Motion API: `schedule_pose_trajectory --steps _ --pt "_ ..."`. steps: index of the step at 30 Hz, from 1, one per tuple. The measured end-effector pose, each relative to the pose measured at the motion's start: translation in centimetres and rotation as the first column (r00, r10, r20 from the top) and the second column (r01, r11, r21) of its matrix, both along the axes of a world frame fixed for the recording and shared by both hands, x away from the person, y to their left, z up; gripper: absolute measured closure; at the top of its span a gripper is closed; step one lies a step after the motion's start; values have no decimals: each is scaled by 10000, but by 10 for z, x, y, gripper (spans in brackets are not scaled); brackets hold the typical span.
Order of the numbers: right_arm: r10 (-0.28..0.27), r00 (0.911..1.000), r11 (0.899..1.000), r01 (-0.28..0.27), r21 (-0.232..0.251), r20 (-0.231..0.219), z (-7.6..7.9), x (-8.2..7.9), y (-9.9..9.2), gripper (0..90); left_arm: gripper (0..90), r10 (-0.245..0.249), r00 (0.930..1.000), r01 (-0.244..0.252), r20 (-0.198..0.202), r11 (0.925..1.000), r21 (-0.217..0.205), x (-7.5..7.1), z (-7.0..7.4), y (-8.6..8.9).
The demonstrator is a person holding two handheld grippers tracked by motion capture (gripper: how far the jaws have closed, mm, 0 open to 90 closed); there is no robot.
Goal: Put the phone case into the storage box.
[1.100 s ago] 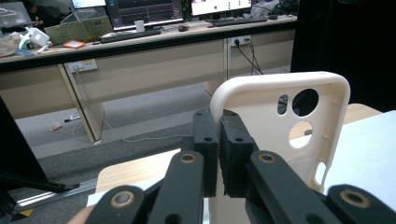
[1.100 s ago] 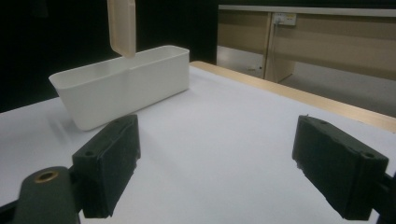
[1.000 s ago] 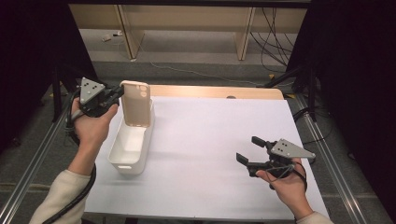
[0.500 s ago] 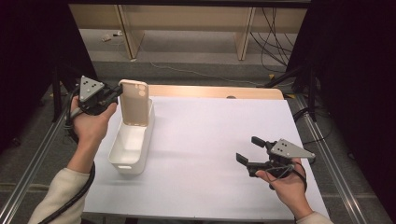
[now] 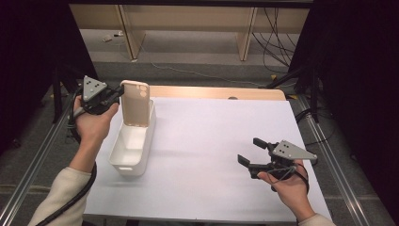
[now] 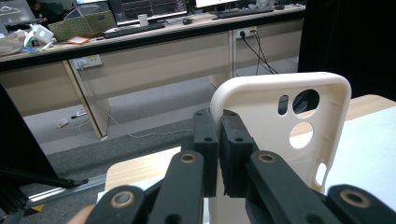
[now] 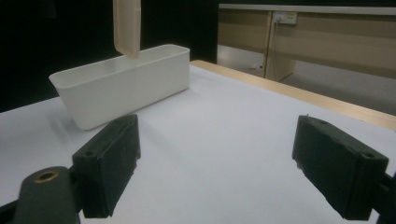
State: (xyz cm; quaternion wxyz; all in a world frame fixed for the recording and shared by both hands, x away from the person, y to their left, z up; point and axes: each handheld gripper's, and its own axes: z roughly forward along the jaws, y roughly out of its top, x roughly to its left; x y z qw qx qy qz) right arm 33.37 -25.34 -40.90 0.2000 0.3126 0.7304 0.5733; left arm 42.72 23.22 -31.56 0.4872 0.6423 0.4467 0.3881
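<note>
Your left gripper (image 5: 114,94) pinches the edge of a cream phone case (image 5: 136,103), jaws pressed tight on its rim, as the left gripper view shows with both black pads clamped on the near side wall of the case (image 6: 280,135). You hold the case upright: its long axis runs vertical, the camera cut-outs at the top end, the bottom end pointing down into the white plastic bin (image 5: 133,148). The case hangs just beside your left jaws on their inner side, over the far end of the bin, with its lower end inside the bin's rim. From your right gripper view, the case (image 7: 126,28) comes down edge-on at the bin's (image 7: 121,91) far end; whether it touches the bin's floor you cannot tell.

Your right gripper (image 5: 252,155) sits well apart from the bin, low over the white table cover (image 5: 211,141), jaws spread wide with nothing between them.

Against the frame a second ago, the case stands a touch more upright and your left hand has shifted only slightly; the lower end remains in the bin. Your right gripper has kept its place and its spread.
</note>
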Motion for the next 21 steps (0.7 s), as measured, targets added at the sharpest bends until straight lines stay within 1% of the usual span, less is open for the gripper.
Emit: schedule_pose_trajectory --steps 7,14,16,17,18,20,21 --pt "-72 10000 10000 72 12 8 0 0 0 164 862 47 10000 -46 -84 10000 23 3 -3 1" --pt "-44 10000 10000 44 -4 -32 0 0 0 164 862 93 9999 -92 -117 9999 137 6 -5 3" --pt "-44 9998 10000 45 -38 174 0 1 -1 163 862 95 9999 -93 -134 9998 165 7 -6 3" --pt "-47 10000 10000 47 -6 -39 0 0 0 163 862 111 9998 -109 -138 9998 149 8 -6 3" --pt "-39 10000 10000 39 -5 -53 0 0 0 164 862 125 9998 -123 -157 9998 164 8 -6 3" --pt "-39 10000 10000 39 -25 88 0 1 0 163 862 127 9998 -125 -166 9998 146 9 -7 3" --pt "-42 10000 10000 42 -3 10 0 0 0 163 862 131 9997 -128 -184 9998 162 9 -7 3"
